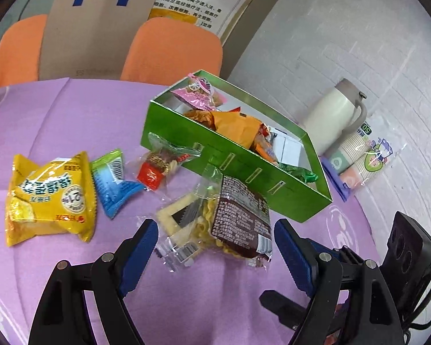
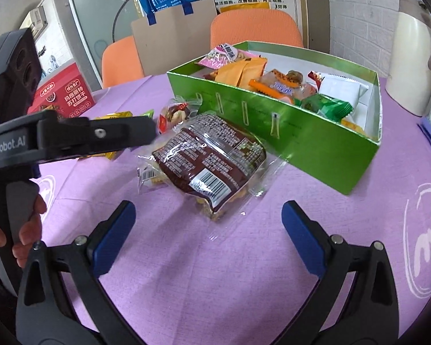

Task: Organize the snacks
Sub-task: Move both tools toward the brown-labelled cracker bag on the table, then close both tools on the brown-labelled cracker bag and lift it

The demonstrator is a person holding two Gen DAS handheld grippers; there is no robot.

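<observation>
noodle packet [image 1: 230, 218] just ahead of left gripper [image 1: 215, 238], jaws wide, empty | right gripper [image 2: 209, 230] likewise released | likely light, crinkly, slippery film, brittle contents | pinch sealed edge gently

Open green box [image 1: 244, 172] part-filled with snacks; brown noodle packet [image 2: 209, 161] lies flat just beside it

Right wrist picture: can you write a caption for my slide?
Open right gripper hovers before a brown noodle packet lying beside the green snack box.
</observation>
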